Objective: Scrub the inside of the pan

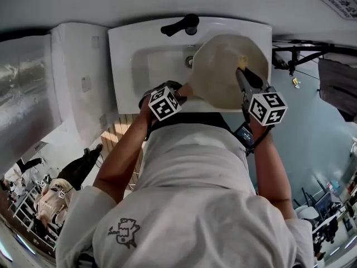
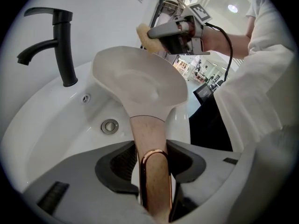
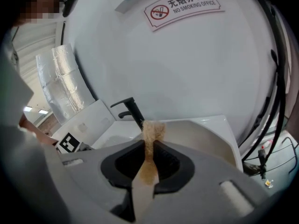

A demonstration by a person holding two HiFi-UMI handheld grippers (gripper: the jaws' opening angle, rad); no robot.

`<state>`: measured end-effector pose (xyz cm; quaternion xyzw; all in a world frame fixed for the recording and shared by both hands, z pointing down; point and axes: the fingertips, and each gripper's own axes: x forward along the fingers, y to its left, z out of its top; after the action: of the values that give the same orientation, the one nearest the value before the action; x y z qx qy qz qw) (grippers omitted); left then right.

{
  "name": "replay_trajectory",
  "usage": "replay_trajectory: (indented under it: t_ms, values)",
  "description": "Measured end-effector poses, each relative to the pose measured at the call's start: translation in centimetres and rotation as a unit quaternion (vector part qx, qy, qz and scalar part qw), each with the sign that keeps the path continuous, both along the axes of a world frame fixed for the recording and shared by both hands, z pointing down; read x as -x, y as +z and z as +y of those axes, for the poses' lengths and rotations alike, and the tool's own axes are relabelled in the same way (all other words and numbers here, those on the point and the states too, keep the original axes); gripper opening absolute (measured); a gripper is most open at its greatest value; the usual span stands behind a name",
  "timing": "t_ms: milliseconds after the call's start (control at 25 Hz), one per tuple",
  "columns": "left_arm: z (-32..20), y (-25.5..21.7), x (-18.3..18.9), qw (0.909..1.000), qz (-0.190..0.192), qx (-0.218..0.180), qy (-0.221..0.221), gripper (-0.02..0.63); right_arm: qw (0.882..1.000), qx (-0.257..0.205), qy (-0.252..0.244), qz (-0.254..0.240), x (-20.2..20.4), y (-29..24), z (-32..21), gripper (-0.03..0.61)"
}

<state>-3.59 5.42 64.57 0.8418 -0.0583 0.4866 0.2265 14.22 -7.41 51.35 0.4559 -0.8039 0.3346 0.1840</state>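
Note:
A cream pan is held tilted over the white sink, its inside facing me. My left gripper is shut on the pan's tan handle, which has a copper loop at its end. The right gripper is shut on a thin tan scrub sponge, whose fuzzy tip sticks out past the jaws. In the left gripper view the sponge and the right gripper sit at the pan's far rim. Whether the sponge touches the pan I cannot tell.
A black faucet stands at the back of the basin, with the drain below the pan. A white wall with a no-smoking sign rises behind the sink. Black cables hang at the right.

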Motion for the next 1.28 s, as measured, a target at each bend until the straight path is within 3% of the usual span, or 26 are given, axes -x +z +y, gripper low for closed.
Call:
replay_trajectory:
  t_ms: [320,600,800,1040,1280]
  values:
    - [0.0,-0.4,0.2,0.9997,-0.01,0.018,0.014,0.178,0.998,0.024,0.019,0.048,-1.6,5.4,-4.0,0.058]
    - [0.0,-0.3,0.2,0.9992,-0.02,0.029,0.019,0.178,0.993,0.01,0.072,0.098,-4.2,7.5,-7.0,0.061]
    - [-0.1,-0.4,0.3,0.9992,-0.021,0.031,0.015,0.178,0.99,-0.009,0.079,0.115,-4.2,8.0,-8.1,0.063]
    - [-0.2,-0.5,0.3,0.9992,-0.016,0.031,0.019,0.178,0.993,-0.011,0.042,0.112,-2.3,8.3,-9.0,0.06]
    - [-0.3,-0.6,0.4,0.9987,-0.017,0.038,0.03,0.178,0.993,-0.02,-0.056,0.1,2.3,8.4,-9.3,0.06]
